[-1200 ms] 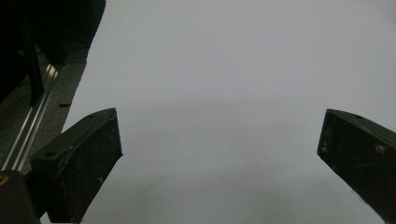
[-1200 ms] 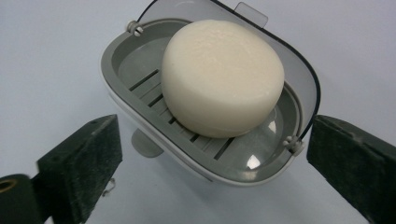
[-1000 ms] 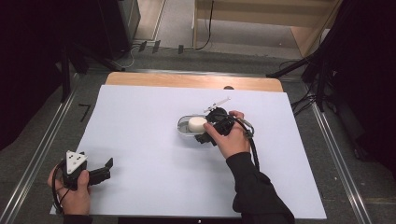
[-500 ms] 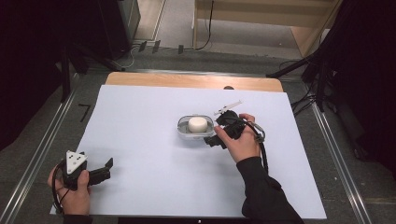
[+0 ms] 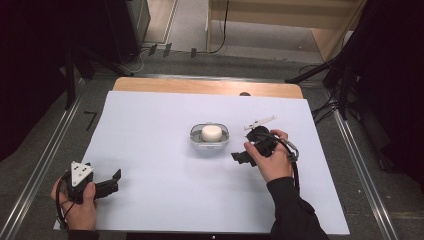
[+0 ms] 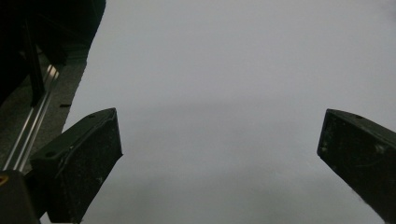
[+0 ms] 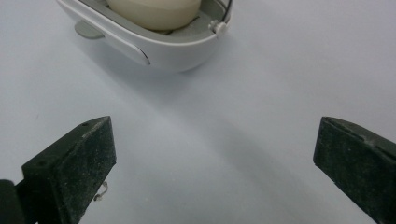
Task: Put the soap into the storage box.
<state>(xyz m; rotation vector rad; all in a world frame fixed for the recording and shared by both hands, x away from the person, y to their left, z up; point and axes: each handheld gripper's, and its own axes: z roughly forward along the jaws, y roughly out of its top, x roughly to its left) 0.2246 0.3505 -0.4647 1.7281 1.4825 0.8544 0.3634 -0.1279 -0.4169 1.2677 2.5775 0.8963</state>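
A small grey oval dish [image 5: 194, 138] stands near the middle of the white sheet [image 5: 150, 150], with a cream round lump [image 5: 211, 133] lying in it. My right gripper [image 5: 244, 150] is a short way to the right of the dish, apart from it and open. In the right gripper view the dish [image 7: 163, 46] and the lump [image 7: 154, 9] sit at the top, beyond the open, bare right gripper [image 7: 215, 140]. My left gripper [image 5: 114, 181] rests at the sheet's near left corner. Over plain sheet, the left gripper [image 6: 219, 135] stands open with nothing between its fingers.
A wooden table edge [image 5: 200, 86] runs along the far side of the sheet. Metal rails [image 5: 45, 165] flank the table left and right. Dark stands and cables [image 5: 330, 100] crowd the floor at the back right. A tiny wire scrap [image 7: 102, 191] lies by my right gripper.
My right gripper has drawn back from the dish, rightwards and toward the person, leaving the cream lump in it. The left gripper has not moved.
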